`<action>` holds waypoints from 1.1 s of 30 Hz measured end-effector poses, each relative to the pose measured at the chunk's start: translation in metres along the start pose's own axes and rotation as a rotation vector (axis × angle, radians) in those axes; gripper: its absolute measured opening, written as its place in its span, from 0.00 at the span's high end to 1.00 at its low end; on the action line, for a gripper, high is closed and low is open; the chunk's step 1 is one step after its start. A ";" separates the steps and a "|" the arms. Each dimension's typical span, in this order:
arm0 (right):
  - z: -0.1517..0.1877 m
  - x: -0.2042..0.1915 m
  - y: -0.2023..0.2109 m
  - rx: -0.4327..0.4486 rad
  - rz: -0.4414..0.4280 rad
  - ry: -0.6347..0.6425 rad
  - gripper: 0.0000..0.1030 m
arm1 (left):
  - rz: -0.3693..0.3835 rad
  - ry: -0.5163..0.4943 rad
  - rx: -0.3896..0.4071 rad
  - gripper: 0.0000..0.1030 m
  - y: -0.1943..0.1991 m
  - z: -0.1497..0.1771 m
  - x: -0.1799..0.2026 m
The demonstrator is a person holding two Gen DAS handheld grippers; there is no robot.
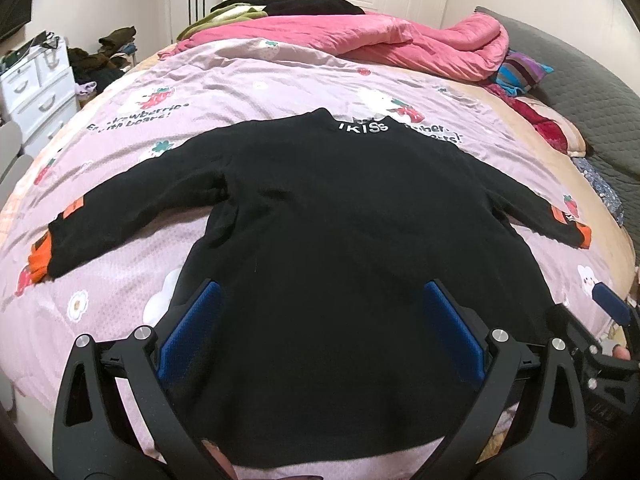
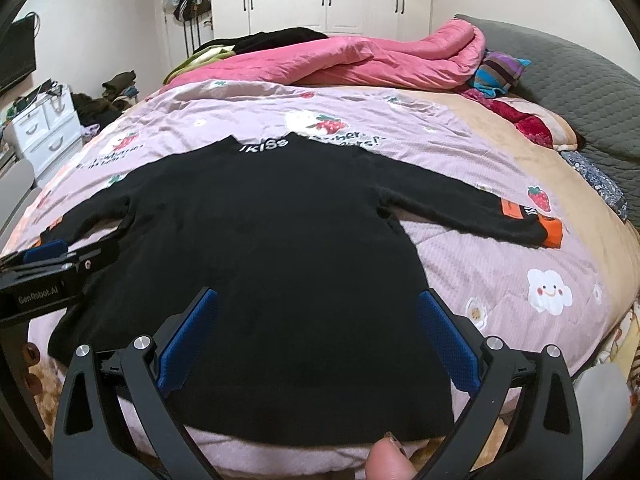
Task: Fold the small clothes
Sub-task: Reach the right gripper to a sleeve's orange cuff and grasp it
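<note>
On the pink bedspread [image 1: 248, 80], printed with strawberries, clouds and partly readable words like "wberries" and "bears!", a black sweater [image 1: 344, 216] lies flat with both sleeves spread out, orange patches at the cuffs and white letters reading "KISS" at its collar. Both tongs hover over its hem with blue pads spread wide and nothing between them: the left gripper [image 1: 320, 328] and the right gripper [image 2: 318, 340]; the left one's body, seen from the right wrist, carries the label "GenRobot.AI"
</note>
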State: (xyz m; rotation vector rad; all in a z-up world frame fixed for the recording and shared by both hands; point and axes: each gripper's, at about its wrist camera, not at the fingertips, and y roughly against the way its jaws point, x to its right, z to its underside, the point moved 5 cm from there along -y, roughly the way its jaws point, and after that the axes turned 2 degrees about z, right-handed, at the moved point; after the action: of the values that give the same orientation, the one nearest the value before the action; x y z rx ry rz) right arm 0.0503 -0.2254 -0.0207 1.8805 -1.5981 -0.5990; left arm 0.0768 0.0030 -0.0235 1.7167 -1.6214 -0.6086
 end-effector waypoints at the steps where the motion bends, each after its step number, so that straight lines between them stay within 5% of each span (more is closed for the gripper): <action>1: -0.002 0.002 -0.001 0.002 0.001 -0.005 0.04 | -0.001 -0.003 0.001 0.08 -0.001 -0.002 0.000; 20: -0.039 0.044 -0.030 0.034 0.063 -0.103 0.04 | 0.027 -0.053 -0.016 0.08 -0.042 -0.042 0.033; 33: -0.054 0.103 -0.071 -0.020 0.129 -0.252 0.04 | 0.062 -0.070 -0.088 0.08 -0.086 -0.055 0.043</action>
State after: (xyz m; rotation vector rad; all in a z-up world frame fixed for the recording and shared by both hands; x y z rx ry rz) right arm 0.1553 -0.3112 -0.0268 1.7247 -1.8486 -0.8174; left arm 0.1792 -0.0323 -0.0464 1.5912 -1.6652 -0.7067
